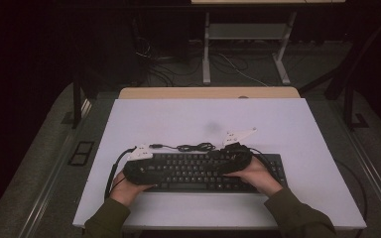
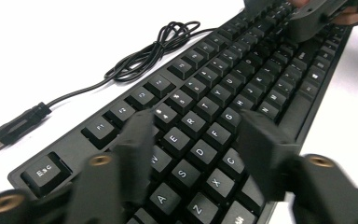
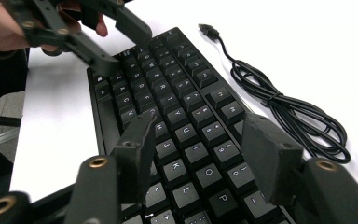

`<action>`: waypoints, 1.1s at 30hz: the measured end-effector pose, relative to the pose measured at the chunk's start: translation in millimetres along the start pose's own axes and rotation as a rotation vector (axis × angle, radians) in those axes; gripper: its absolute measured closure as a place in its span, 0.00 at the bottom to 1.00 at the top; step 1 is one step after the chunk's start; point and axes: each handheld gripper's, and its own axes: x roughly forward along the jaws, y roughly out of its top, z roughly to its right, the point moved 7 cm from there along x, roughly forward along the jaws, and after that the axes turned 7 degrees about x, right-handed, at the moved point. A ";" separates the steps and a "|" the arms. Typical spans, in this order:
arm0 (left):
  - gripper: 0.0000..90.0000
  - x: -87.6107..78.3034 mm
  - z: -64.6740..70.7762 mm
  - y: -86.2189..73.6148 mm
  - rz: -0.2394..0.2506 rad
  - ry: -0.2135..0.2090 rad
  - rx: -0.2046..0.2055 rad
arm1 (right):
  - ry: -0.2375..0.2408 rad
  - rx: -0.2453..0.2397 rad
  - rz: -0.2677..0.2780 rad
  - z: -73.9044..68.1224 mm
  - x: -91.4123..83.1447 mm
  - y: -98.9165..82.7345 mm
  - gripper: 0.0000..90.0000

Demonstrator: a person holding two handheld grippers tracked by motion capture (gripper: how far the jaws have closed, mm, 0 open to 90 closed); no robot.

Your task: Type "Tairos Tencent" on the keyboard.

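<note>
Keyboard (image 1: 203, 172) lies lengthwise across the desk (image 1: 178, 119); left gripper (image 2: 196, 140) and right gripper (image 3: 198, 144) hover over opposite ends, jaws apart, gripping nothing.

Black keyboard (image 1: 198, 172), white table (image 1: 178, 119)

Parted tongs (image 2: 193, 140) above black keyboard (image 2: 223, 88)
</note>
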 end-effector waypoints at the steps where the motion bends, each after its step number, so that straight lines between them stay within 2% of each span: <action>1: 0.60 0.3 0.2 0.5 -0.002 -0.002 0.002 | 0.002 -0.003 0.000 0.0 -1.0 0.0 0.46; 7: 0.82 3.7 -1.2 3.5 -0.016 -0.005 -0.005 | 0.007 0.004 0.014 0.3 -4.4 0.4 0.45; 13: 0.98 5.1 -2.6 7.0 -0.021 -0.018 -0.011 | 0.010 0.007 0.018 0.2 -4.8 -0.1 0.44; 18: 0.98 6.5 -5.4 10.6 -0.020 -0.026 -0.015 | 0.008 0.008 0.022 0.4 -5.1 0.4 0.44; 27: 0.98 13.8 -7.5 21.7 -0.020 -0.044 0.005 | 0.010 0.013 0.032 1.7 -7.2 1.8 0.44; 33: 0.98 20.6 -5.3 20.4 -0.028 -0.051 0.010 | 0.009 0.014 0.039 2.2 -8.0 2.3 0.44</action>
